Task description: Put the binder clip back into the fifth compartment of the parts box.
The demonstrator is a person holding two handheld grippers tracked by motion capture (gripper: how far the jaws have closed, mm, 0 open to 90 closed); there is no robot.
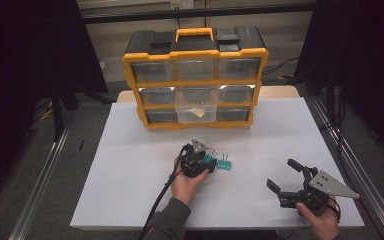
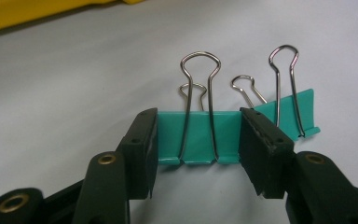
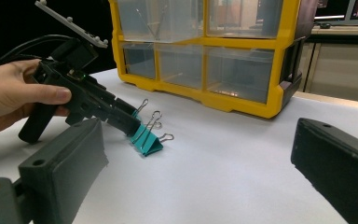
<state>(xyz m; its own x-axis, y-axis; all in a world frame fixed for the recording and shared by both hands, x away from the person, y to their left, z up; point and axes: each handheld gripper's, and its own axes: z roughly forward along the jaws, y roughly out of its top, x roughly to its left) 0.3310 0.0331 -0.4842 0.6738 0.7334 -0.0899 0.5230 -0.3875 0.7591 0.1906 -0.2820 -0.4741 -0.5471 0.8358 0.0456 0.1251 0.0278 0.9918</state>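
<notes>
Two teal binder clips lie side by side on the white table top. My left gripper [image 1: 211, 159] [image 2: 198, 122] is shut on the nearer clip [image 2: 198, 140] [image 1: 211, 160]: its black pads press on the clip's two ends, and the wire handles stand up between them. The second clip [image 2: 291, 112] [image 1: 224, 164] rests just beyond it, touching or nearly so. In the right gripper view a hand holds the left gripper [image 3: 121, 116] tilted down onto the clips [image 3: 147, 142]. My right gripper [image 1: 281, 173] [image 3: 198, 154] stands open near the front right, with nothing between its jaws.
A yellow and black drawer organizer [image 1: 195, 80] [image 3: 205, 93] stands at the back of the table. Its middle clear drawer [image 1: 195, 107] is pulled out, and a small tan item [image 1: 198, 112] lies inside. The white table top [image 1: 130, 175] ends near the right gripper.
</notes>
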